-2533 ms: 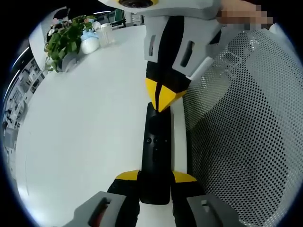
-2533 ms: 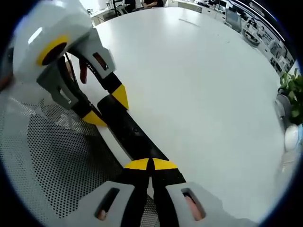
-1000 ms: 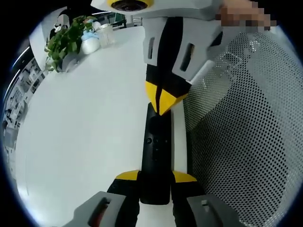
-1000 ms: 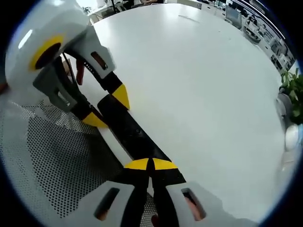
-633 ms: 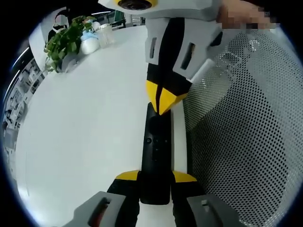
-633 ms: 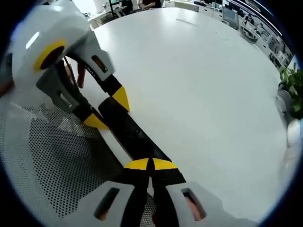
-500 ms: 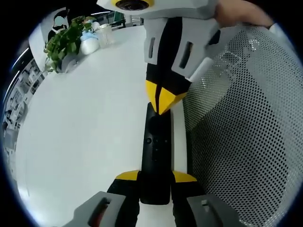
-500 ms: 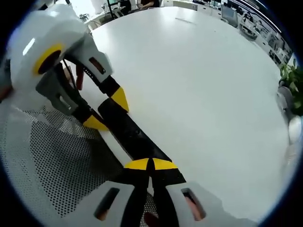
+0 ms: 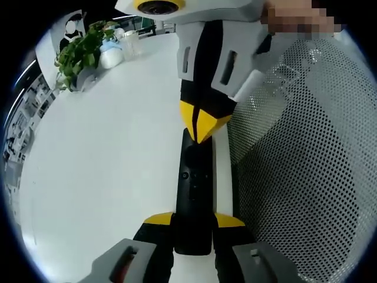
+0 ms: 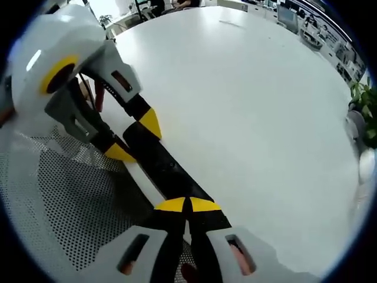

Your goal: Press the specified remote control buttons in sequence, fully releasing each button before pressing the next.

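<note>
A long black remote (image 9: 194,188) lies lengthwise between the jaws of my left gripper (image 9: 193,221), which is shut on its near end. My right gripper (image 9: 202,127) comes down from the top of the left gripper view, shut, with its yellow tips together on the remote's far part. In the right gripper view the same remote (image 10: 159,162) runs from my shut right gripper (image 10: 187,205) up to the left gripper (image 10: 134,137), whose yellow fingers sit on either side of it.
A white table (image 9: 106,147) spreads out to the left. A perforated grey mesh surface (image 9: 294,177) fills the right side and also appears as mesh (image 10: 70,206). A potted plant (image 9: 82,50) and pale containers stand at the table's far corner.
Nothing has visibly moved on the remote; only a slight wobble of both views. Both grippers keep the same hold and contact.
</note>
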A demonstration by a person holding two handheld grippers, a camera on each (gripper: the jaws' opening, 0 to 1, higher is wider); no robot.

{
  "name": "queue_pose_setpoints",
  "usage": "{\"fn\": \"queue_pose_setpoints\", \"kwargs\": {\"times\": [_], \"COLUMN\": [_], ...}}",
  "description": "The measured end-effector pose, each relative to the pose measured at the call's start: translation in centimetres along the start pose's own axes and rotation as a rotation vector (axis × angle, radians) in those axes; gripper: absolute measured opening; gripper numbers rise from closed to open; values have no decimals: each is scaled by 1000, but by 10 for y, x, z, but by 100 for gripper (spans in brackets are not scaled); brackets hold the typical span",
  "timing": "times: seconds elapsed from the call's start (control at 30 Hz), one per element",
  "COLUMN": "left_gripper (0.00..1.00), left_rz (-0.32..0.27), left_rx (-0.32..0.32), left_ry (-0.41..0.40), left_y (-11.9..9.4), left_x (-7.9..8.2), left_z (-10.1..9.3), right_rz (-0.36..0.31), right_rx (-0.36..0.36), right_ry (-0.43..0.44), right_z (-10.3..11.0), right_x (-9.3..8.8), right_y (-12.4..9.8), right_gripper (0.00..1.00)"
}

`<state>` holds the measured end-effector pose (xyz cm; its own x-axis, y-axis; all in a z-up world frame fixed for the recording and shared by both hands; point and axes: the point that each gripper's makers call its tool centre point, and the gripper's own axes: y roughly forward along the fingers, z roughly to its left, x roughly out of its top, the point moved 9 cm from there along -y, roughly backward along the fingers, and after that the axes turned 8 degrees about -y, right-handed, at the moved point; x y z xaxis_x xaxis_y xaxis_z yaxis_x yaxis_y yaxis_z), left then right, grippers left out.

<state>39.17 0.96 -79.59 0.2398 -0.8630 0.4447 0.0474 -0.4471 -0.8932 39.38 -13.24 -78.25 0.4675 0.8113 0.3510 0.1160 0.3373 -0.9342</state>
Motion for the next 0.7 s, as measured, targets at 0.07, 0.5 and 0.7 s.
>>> {"fn": "queue_pose_setpoints", "kwargs": {"times": [0.07, 0.5, 0.7], "left_gripper": [24, 24, 24], "left_rz": [-1, -5, -3], "left_rx": [0, -1, -1], "left_ry": [-1, -3, -1], "left_y": [0, 0, 0], "left_x": [0, -1, -1], "left_z": [0, 0, 0], "right_rz": [-10, -18, -20], "right_rx": [8, 10, -5], "right_ry": [-12, -54, -102], "right_z": [1, 5, 8], "right_x": [1, 5, 5], "right_y": [1, 4, 4], "right_gripper": [0, 0, 0]}}
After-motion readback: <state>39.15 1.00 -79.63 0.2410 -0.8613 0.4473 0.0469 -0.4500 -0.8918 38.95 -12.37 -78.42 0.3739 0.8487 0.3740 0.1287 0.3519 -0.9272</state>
